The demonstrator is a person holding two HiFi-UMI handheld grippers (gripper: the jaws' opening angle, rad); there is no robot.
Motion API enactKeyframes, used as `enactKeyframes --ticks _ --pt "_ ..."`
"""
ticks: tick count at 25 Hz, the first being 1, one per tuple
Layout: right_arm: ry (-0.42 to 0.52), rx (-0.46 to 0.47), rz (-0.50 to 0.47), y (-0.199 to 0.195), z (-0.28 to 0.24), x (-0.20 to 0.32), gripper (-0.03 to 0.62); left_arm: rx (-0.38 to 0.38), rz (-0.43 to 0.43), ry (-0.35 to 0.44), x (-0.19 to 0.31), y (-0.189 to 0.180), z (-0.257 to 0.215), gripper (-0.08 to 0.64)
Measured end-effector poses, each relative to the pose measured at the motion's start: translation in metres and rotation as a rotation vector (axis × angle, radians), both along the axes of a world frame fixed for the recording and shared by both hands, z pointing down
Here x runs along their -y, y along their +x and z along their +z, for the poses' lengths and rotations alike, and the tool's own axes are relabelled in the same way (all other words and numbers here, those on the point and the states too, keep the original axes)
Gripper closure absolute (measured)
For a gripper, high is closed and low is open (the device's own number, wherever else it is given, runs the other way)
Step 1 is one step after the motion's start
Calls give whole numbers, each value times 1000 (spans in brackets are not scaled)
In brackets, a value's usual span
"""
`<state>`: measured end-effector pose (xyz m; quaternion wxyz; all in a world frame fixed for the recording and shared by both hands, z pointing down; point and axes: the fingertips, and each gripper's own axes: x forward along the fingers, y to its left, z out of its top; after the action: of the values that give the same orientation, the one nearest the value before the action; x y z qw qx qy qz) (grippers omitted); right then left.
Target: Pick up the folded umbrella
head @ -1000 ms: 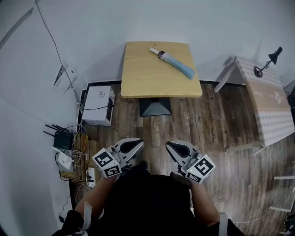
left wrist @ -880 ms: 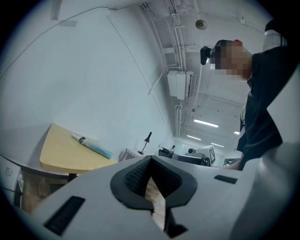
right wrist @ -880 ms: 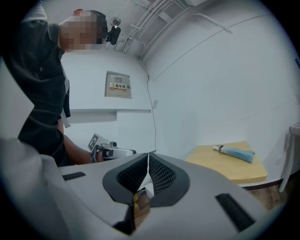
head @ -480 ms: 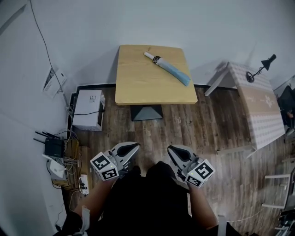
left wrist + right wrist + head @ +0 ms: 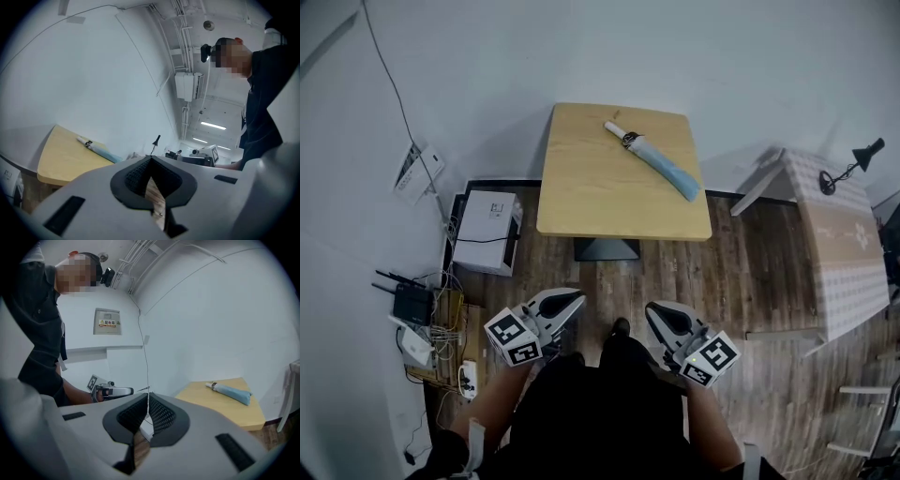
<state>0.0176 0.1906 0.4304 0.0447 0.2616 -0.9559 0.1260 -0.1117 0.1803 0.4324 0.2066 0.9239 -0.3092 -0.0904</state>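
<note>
The folded umbrella (image 5: 652, 159), light blue with a white handle and a dark band, lies slantwise on the far right part of the square wooden table (image 5: 591, 197). It also shows far off in the left gripper view, umbrella (image 5: 96, 149), and in the right gripper view, umbrella (image 5: 229, 392). My left gripper (image 5: 577, 299) and right gripper (image 5: 654, 310) are held side by side in front of my body, over the wooden floor and well short of the table. Both are shut with nothing between the pads, and both point toward the table.
A white box (image 5: 486, 232) stands on the floor left of the table, with a router (image 5: 412, 302) and tangled cables beyond it. A cloth-covered table (image 5: 844, 253) with a black desk lamp (image 5: 853, 159) stands at the right. A white wall runs behind.
The wooden table and umbrella have grown larger and sit lower in the head view, as I have come nearer. Both grippers came along with me, still shut and empty.
</note>
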Motion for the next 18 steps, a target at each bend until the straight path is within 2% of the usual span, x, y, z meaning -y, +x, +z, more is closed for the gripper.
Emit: enactKeyframes --ticks 6,11,18 --pt "49 20 -48 15 -11 70 572 34 -21 23 56 21 2 551" --pt "18 56 -95 31 -12 108 572 64 -52 14 90 46 -15 551" --pt "20 80 -204 33 -12 158 572 126 -161 -2 127 40 -28 551"
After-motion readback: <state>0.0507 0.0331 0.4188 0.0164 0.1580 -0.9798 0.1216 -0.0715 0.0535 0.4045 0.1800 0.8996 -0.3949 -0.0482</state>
